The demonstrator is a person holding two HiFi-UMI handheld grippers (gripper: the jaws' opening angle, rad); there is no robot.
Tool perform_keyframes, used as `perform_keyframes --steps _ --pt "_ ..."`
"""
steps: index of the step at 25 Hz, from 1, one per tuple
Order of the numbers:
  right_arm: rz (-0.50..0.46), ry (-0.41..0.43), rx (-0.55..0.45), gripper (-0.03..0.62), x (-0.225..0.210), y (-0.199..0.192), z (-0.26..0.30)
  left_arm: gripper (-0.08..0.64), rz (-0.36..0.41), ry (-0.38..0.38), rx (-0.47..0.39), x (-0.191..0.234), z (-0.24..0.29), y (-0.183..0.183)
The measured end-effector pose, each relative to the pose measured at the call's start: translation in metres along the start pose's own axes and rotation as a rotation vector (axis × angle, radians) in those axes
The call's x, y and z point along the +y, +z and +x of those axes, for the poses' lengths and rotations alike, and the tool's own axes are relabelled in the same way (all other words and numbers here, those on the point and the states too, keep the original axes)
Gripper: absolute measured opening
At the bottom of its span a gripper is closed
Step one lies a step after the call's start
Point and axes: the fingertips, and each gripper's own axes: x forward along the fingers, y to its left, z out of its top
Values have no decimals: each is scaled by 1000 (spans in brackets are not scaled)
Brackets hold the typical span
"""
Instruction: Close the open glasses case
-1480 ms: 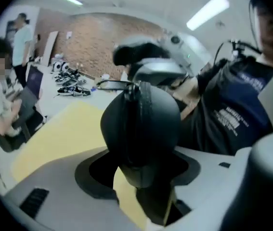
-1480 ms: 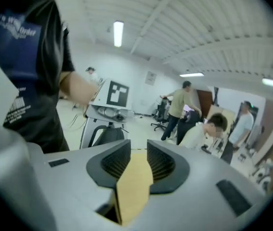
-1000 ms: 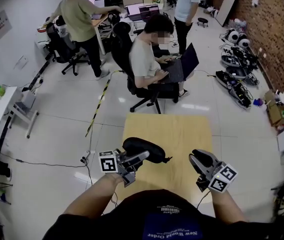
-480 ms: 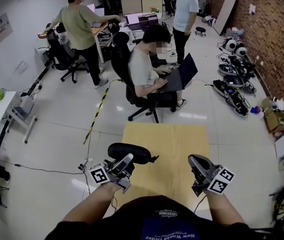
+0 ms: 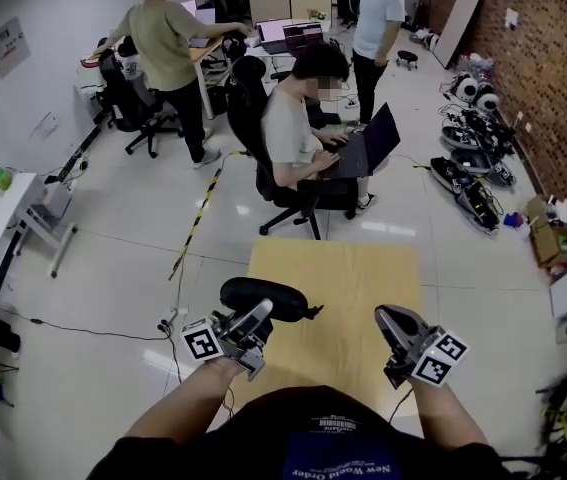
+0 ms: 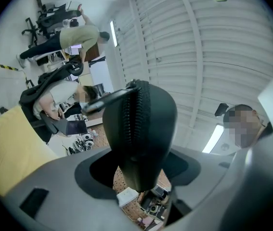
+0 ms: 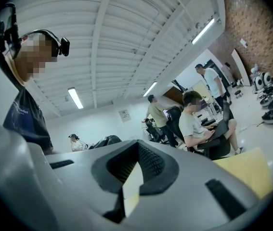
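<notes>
Glasses case [image 5: 263, 296]: a black zip-up case, lifted clear of the pale wooden worktop [image 5: 353, 268] over its near left part. One end sits in the left tongs [image 5: 260, 318] and the rest sticks out away from the person.
Left tongs: clenched on the case, a pad on each broad side, so the zip seam faces that gripper's own camera.
Right tongs [image 7: 132, 172]: clenched on nothing, jaws meeting with no gap, held over the near right part of the worktop, well apart from the case.
Zip teeth [image 6: 132, 124]: the two rows lie together along the stretch the left gripper view shows. How the seam runs round the hidden far side cannot be told.
Pull tab [image 6: 102, 101]: juts sideways from the far end of the case.
Step in hand: probably finishing or checking the closure, with the case steadied by one gripper.
Doing it well: the left grip should stay firm and level. The right tongs should open, pinch the tab squarely and draw it in line with the teeth, never across them.
Counter-hold: the pull is best aimed against the left grip, so the case does not swing.
Risk: held by one end only, the case may pivot, and the tab is small and could slip from the pads.
</notes>
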Motion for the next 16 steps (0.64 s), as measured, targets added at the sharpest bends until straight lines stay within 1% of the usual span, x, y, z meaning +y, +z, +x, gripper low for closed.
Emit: perform_keyframes --steps 16 --pt "-19 18 6 -15 9 -2 0 273 3 -23 -7 -11 0 1"
